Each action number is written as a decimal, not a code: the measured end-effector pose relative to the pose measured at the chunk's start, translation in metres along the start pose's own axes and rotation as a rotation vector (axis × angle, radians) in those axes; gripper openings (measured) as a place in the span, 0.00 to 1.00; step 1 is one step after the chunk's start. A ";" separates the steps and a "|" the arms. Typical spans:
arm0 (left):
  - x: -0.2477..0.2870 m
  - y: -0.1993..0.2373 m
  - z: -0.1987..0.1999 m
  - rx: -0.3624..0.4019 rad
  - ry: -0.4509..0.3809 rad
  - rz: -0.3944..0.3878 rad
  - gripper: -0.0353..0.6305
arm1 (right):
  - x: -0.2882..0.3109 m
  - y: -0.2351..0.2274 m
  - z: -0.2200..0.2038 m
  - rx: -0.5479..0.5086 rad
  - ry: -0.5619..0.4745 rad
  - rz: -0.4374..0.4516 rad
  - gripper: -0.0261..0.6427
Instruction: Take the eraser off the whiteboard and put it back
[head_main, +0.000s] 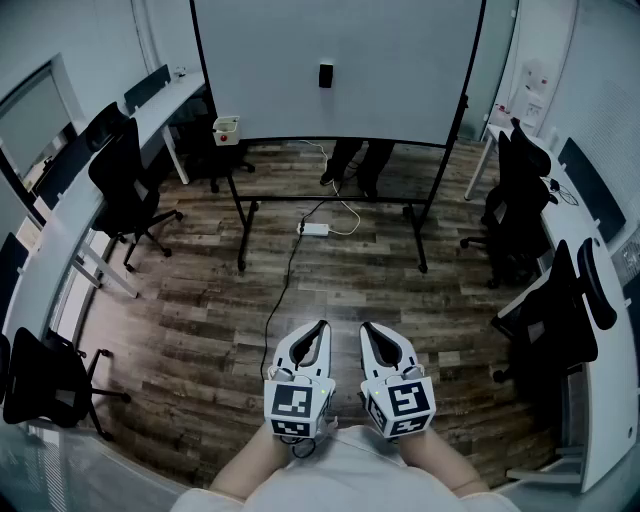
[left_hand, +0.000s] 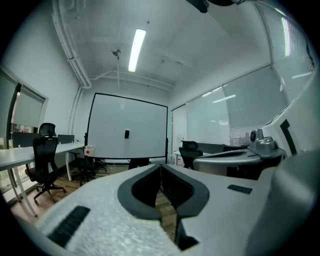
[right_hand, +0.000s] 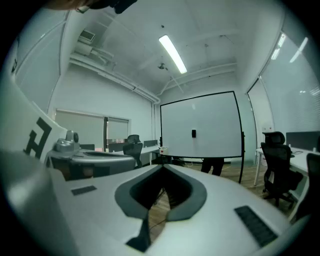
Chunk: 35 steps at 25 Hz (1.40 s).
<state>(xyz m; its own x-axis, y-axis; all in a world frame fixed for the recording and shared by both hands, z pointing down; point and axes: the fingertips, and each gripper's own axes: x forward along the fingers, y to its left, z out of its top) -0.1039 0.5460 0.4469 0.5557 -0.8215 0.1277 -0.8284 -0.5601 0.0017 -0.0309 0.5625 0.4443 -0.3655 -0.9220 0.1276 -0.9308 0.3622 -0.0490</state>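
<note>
L gripper (head_main: 320, 328), R gripper (head_main: 368, 330) closed, empty; eraser (head_main: 326, 75) on whiteboard (head_main: 410, 70).

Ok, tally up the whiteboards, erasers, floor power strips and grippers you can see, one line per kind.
Whiteboard: 1
Eraser: 1
Power strip: 1
Grippers: 2, left gripper and right gripper
Total: 5

No word, brand or number can be read anywhere. The only signs are black-and-white square coded markers, patterns rather than letters. They sit on the cubes of the left gripper (head_main: 319, 327) and the right gripper (head_main: 367, 328). In the right gripper view, a black H-shaped mark (right_hand: 42, 136) stands on a white housing (right_hand: 30, 165) at the left edge. Any print on the small red-and-white box (head_main: 227, 129) on the desk is too small to tell.
</note>
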 end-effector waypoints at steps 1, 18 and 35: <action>-0.001 0.000 0.000 -0.002 -0.002 -0.003 0.08 | 0.000 0.001 -0.001 0.009 0.002 0.001 0.08; -0.029 0.045 -0.012 -0.011 0.006 -0.015 0.08 | 0.024 0.053 -0.014 -0.012 0.015 0.003 0.08; 0.024 0.111 -0.029 -0.044 0.038 0.023 0.08 | 0.116 0.034 -0.028 0.037 0.081 0.037 0.08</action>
<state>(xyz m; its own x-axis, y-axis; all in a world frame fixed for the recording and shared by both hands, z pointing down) -0.1843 0.4672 0.4787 0.5341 -0.8291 0.1653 -0.8437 -0.5352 0.0418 -0.1045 0.4720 0.4852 -0.3995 -0.8936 0.2045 -0.9167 0.3888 -0.0920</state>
